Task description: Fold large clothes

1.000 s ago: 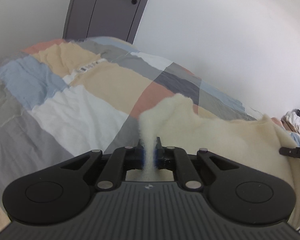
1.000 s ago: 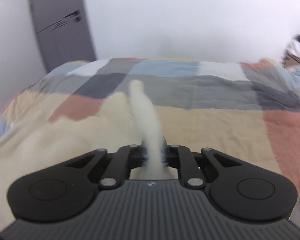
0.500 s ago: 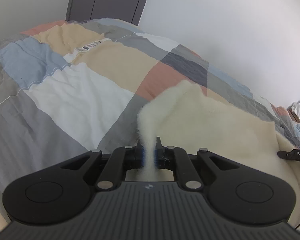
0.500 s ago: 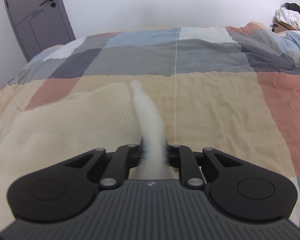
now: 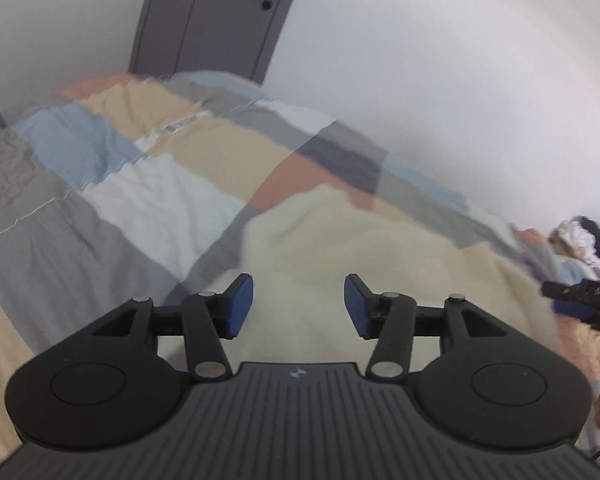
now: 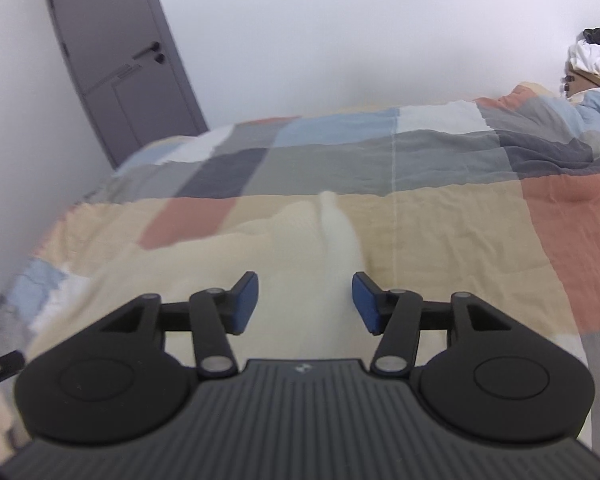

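On the near side of the bed (image 5: 148, 208), we see a cream fleece garment (image 5: 364, 240) spread over a patchwork quilt (image 6: 440, 220). Our left gripper (image 5: 299, 305) hovers above the fleece with its blue pads (image 5: 239, 304) spread wide, gripping nothing. Our right gripper (image 6: 305, 301) is equally wide, with a raised ridge of the garment running out ahead of its jaws. Beyond the far corner of the bed stands a grey door (image 6: 116, 56). A pile of clothes (image 6: 592, 56) lies at the right end.
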Action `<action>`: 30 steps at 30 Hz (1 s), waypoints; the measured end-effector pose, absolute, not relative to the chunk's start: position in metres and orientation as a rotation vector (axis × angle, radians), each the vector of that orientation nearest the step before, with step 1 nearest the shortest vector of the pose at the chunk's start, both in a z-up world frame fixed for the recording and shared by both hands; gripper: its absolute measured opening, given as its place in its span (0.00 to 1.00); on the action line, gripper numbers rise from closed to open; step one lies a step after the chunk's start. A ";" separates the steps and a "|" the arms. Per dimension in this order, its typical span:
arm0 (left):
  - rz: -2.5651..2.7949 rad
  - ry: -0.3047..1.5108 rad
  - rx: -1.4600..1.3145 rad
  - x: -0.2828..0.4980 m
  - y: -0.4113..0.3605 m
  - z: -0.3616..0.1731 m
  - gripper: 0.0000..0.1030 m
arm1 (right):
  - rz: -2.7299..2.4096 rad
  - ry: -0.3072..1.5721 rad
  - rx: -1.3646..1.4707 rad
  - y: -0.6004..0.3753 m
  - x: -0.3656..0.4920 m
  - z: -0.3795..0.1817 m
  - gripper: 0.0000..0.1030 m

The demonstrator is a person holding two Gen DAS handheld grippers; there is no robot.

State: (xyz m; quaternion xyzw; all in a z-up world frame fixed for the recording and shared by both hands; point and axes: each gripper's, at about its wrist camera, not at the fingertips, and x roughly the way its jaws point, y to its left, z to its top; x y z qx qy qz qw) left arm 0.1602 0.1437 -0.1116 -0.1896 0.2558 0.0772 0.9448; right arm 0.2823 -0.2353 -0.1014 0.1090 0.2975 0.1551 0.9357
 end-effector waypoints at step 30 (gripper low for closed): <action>0.037 0.801 -0.850 0.121 0.119 -0.173 0.80 | 0.619 1.117 0.806 -0.203 0.214 -0.181 1.00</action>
